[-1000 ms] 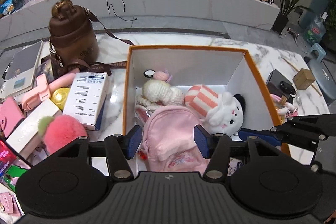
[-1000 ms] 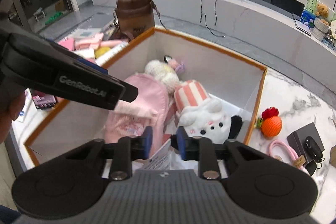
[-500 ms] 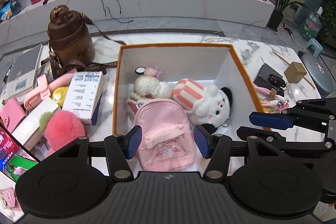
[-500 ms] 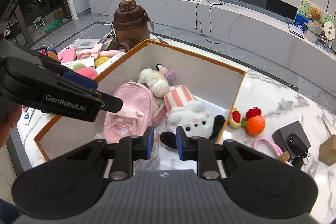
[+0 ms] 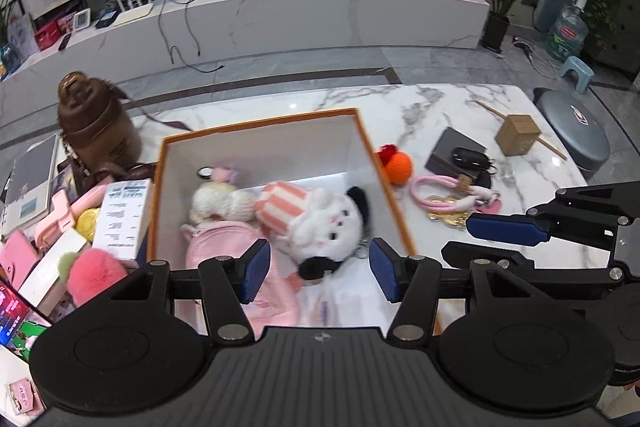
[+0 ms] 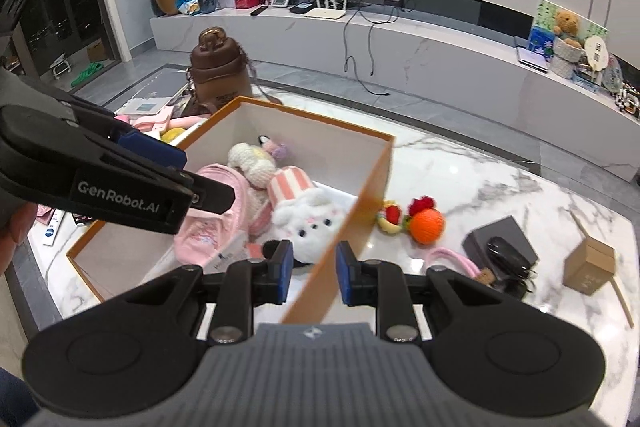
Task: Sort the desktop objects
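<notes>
I had both grippers hanging above the near end of the orange-edged box (image 5: pixel 256 123) on the marble counter (image 5: pixel 432 107). The left gripper (image 5: pixel 319 269) had its fingers apart with nothing between them; below the gap lay the box's contents. The right gripper (image 6: pixel 311 273) showed a narrower gap, its fingers apart but not far, and empty. The box's right wall ran up through that gap in the right wrist view, though I could not tell whether the fingers touched it; it looked to lie well below them.

Inside the box I could make out a pink backpack (image 5: pixel 228 251), its near end blurred and cut off behind my left finger, a white plush with black ears and a striped hat (image 5: pixel 320 219), and a cream knitted doll (image 5: pixel 216 199) at the far end. A small round thing (image 5: pixel 207 171) against the far wall was too small to identify.

Right of the box, on the counter, sat an orange knitted fruit (image 6: pixel 427 225), a pink loop (image 5: pixel 436 191) with charms, a dark case (image 6: pixel 500 243) with a black key fob on it, and a small cardboard cube (image 6: pixel 590 265). Left of the box, a brown bottle (image 5: pixel 96 123) stood at the far side, with a white carton (image 5: pixel 120 217), a pink pompom (image 5: pixel 96 273) and other pink items partly hidden behind my left gripper body.
</notes>
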A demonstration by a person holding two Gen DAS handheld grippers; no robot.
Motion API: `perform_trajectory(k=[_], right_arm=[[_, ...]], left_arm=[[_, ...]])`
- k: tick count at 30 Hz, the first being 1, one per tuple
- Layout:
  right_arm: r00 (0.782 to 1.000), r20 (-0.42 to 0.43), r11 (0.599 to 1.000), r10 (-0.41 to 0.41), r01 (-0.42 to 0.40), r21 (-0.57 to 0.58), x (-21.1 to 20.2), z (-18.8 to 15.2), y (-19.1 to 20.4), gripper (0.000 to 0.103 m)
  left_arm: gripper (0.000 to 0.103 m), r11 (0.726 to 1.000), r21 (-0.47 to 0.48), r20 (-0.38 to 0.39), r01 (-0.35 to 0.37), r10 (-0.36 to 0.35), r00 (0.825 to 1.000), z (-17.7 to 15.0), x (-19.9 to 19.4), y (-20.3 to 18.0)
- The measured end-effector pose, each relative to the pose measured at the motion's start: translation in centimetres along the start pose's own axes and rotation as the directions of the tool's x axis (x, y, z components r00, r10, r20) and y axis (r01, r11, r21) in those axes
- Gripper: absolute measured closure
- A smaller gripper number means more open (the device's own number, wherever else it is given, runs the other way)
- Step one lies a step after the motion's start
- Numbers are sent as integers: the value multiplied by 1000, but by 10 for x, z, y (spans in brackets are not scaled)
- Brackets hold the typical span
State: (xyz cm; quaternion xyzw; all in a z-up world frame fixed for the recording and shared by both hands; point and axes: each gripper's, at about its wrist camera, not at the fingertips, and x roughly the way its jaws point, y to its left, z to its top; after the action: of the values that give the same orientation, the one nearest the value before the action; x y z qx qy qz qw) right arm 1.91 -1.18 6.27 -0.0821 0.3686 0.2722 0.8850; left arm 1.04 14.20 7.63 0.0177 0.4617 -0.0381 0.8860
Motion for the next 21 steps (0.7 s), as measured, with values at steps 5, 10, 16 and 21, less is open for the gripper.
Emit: perform_trajectory(k=[5, 10, 16, 21], right_arm=[[1000, 15, 999, -28, 27, 31, -19, -11, -22, 78], [998, 14, 997, -53, 52, 55, -35, -23, -42, 78], [997, 14, 993, -82, 80, 83, -50, -37, -64, 78], [994, 2, 988, -110, 109, 105, -58, -49, -83, 78]], left_arm=[[39, 1000, 26, 6, 10, -10, 1000, 1, -3, -28], [39, 999, 41, 8, 29, -29, 1000, 0, -1, -55], [39, 997, 56, 4, 62, -62, 998, -1, 7, -84], [39, 993, 71, 0, 97, -97, 995, -5, 18, -111]])
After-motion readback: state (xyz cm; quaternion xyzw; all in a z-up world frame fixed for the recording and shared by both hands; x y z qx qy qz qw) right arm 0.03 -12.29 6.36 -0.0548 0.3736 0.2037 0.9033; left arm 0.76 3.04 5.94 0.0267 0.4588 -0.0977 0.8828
